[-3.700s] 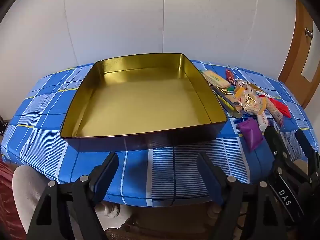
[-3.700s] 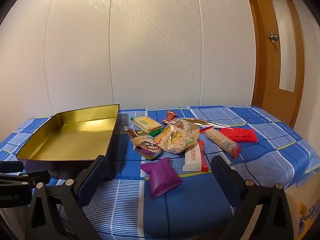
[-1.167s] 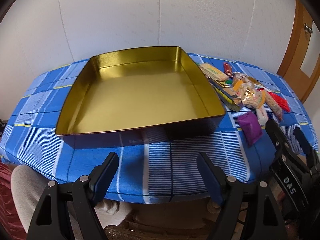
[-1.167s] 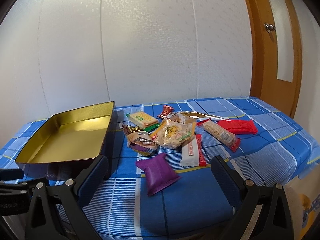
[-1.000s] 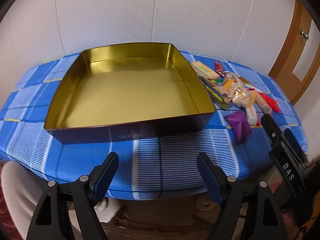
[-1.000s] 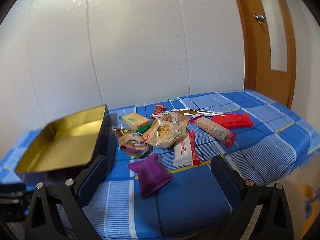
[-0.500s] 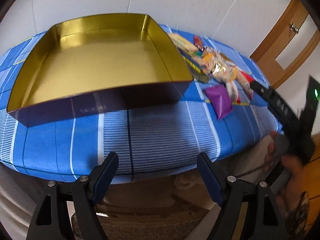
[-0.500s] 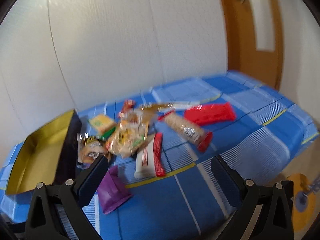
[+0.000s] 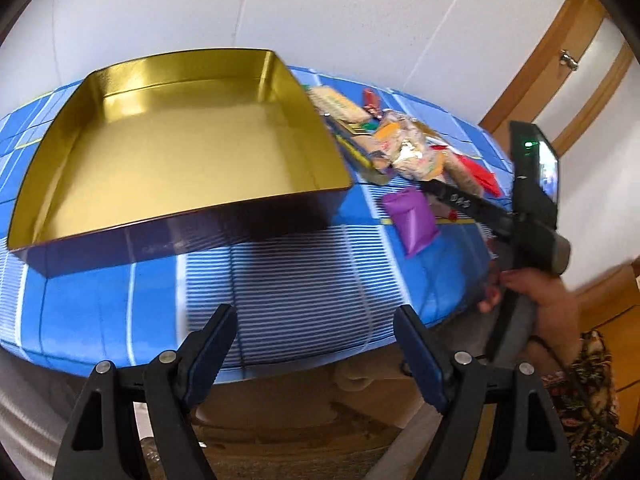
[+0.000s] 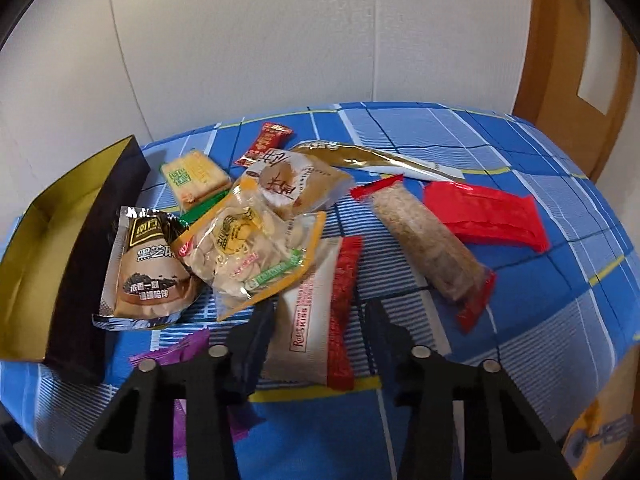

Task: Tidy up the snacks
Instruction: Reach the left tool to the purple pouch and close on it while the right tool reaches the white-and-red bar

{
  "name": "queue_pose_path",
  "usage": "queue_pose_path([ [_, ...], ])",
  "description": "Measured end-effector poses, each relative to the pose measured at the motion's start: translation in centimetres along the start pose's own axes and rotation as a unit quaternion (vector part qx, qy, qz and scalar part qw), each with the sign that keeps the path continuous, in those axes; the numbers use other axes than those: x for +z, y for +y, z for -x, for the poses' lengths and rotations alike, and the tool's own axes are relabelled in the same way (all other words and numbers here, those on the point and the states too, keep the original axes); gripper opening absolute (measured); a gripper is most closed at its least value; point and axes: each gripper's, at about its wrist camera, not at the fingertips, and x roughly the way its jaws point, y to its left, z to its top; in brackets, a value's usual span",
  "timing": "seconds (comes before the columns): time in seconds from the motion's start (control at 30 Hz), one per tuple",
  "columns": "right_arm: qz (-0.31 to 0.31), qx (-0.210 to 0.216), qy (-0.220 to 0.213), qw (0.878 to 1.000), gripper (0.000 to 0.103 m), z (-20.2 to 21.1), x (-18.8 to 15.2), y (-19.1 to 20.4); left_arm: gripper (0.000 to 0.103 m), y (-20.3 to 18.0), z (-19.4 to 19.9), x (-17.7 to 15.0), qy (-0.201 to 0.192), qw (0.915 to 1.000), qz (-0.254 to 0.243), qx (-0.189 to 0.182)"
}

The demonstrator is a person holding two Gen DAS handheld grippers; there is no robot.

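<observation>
The right gripper [image 10: 320,312], jaws partly apart, straddles the white-and-red rectangular foil snack packet [image 10: 316,320] without gripping it, just right of the shallow gold-lined metal tin [image 9: 180,152]. The other loose wrapped snacks [image 10: 256,240] lie beyond that packet. The left gripper [image 9: 316,340] hangs wide apart and unladen before the tin's near wall.

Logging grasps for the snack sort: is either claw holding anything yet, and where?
Nothing held. Right claw straddles the white-and-red packet, unclosed; left claw hangs open.
</observation>
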Motion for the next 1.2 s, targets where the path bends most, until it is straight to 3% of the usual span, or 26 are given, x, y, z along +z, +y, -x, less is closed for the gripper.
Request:
queue_pose_path([
  [0.17,-0.02,0.012,-0.003,1.0,0.037,0.2,-0.7,-0.9,0.082,-1.3,0.0,0.5,-0.013,0.9995,-0.024,0.018],
  [0.5,-0.11,0.022,-0.015,0.994,0.037,1.7,-2.7,-5.1,0.082,-5.4,-3.0,3.7,-0.019,0.9978,-0.064,0.006],
  [0.6,-0.122,0.017,-0.02,0.992,0.036,1.8,-2.8,-5.5,0.082,-6.3,-4.2,4.7,-0.013,0.9985,-0.053,-0.003],
  [0.83,-0.139,-0.004,-0.03,0.99,0.036,1.9,-2.9,-6.2,0.082,-8.7,-7.2,6.2,0.004,0.9989,-0.046,0.014],
  [1.0,-0.167,-0.007,-0.035,0.985,0.036,2.0,-3.0,-7.3,0.082,-8.6,-9.7,7.1,0.029,0.9993,-0.008,0.02],
  [1.2,-0.165,-0.009,-0.036,0.986,0.036,1.9,-3.0,-7.2,0.082,-10.0,-11.1,7.4,0.022,0.9982,-0.04,0.039],
])
